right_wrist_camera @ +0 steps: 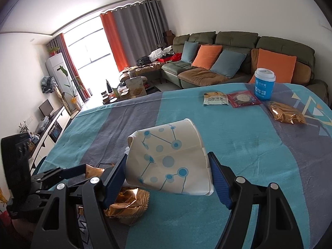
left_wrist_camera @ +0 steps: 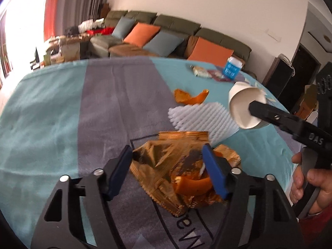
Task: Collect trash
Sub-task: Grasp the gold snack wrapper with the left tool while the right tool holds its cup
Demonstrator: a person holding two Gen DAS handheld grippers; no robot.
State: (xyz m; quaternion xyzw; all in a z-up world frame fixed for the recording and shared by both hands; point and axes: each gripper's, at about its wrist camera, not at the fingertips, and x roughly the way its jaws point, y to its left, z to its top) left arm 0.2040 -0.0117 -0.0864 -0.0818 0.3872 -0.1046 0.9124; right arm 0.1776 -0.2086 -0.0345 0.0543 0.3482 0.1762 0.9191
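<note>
The left gripper [left_wrist_camera: 168, 170] fills the bottom of the left wrist view, its blue pads spread to either side of a crumpled gold wrapper [left_wrist_camera: 166, 166] that lies on the blue and grey tablecloth [left_wrist_camera: 62, 114]; a curl of orange peel [left_wrist_camera: 193, 184] sits on the wrapper by the right-hand pad; whether the pads press the foil is hard to tell — they look spread and just beside it; the right wrist view shows only this gripper's black side at lower left, with the gold wrapper [right_wrist_camera: 126, 203] partly hidden under the frame

The right gripper [right_wrist_camera: 168, 178] pinches a squashed white paper cup [right_wrist_camera: 168, 161] printed with blue dots joined by lines; both pads bear on its sides and it hangs clear of the cloth; only the left wrist view shows the cup's open mouth [left_wrist_camera: 247, 110] at middle right, one black finger marked "DAS", and the hand [left_wrist_camera: 311, 180] on the handle at the right edge

Only the left wrist view shows a second orange peel [left_wrist_camera: 191, 97] and a white foam net [left_wrist_camera: 199, 120] near the centre; only the right wrist view shows a second gold packet [right_wrist_camera: 286, 112] at upper right; both show the blue cup [right_wrist_camera: 264, 85] with white characters and a large "0", beside a red packet [right_wrist_camera: 242, 99] and a pale snack packet [right_wrist_camera: 215, 99] whose print is too small to read; letters "eW" run along the cloth at the bottom of the left wrist view
</note>
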